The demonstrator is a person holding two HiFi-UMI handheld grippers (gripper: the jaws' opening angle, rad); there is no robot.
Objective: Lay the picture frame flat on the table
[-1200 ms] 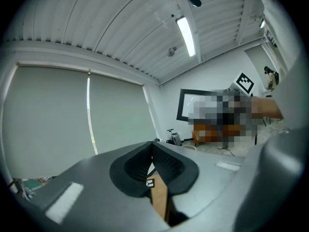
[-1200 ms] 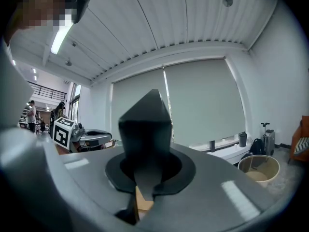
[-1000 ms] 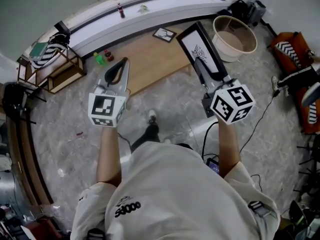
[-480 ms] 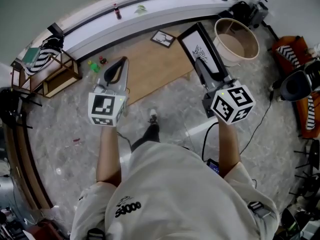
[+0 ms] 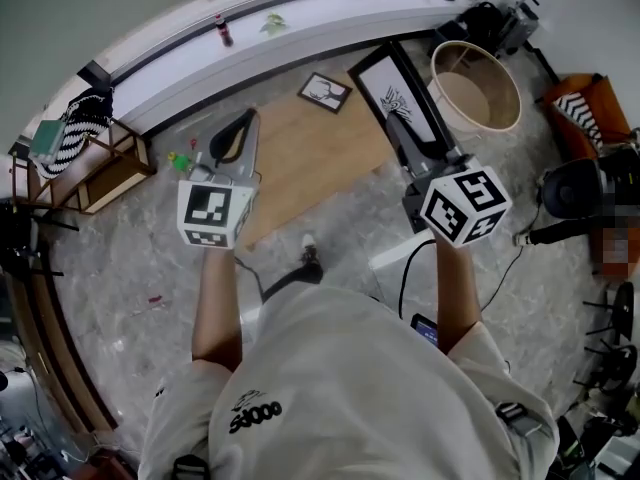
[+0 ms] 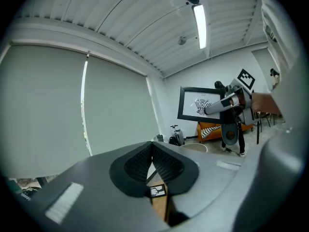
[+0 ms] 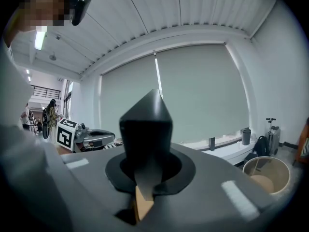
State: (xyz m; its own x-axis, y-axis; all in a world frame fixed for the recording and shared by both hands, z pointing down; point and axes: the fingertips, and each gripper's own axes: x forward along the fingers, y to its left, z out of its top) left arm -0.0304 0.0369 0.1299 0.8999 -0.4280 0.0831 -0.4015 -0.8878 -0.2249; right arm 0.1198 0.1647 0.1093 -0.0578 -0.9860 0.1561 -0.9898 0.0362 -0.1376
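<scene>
My right gripper [image 5: 403, 133] is shut on the lower edge of a large black picture frame [image 5: 400, 86] with a white mat and a dark drawing, and holds it raised and tilted above the right end of the wooden table [image 5: 300, 158]. In the right gripper view the picture frame [image 7: 146, 122] shows edge-on as a dark wedge between the jaws. My left gripper [image 5: 243, 123] hovers over the table's left end, shut with nothing in it. From the left gripper view, the held picture frame [image 6: 198, 104] shows at the right.
A small black frame [image 5: 325, 90] lies flat on the table's far end. A round tan tub [image 5: 480, 83] stands to the right of the table. A white ledge [image 5: 300, 13] runs along the wall, and a wooden rack [image 5: 90, 163] stands at the left.
The table and floor have slid slightly down and left in the head view. Both grippers keep their pose, and the right one still holds the frame.
</scene>
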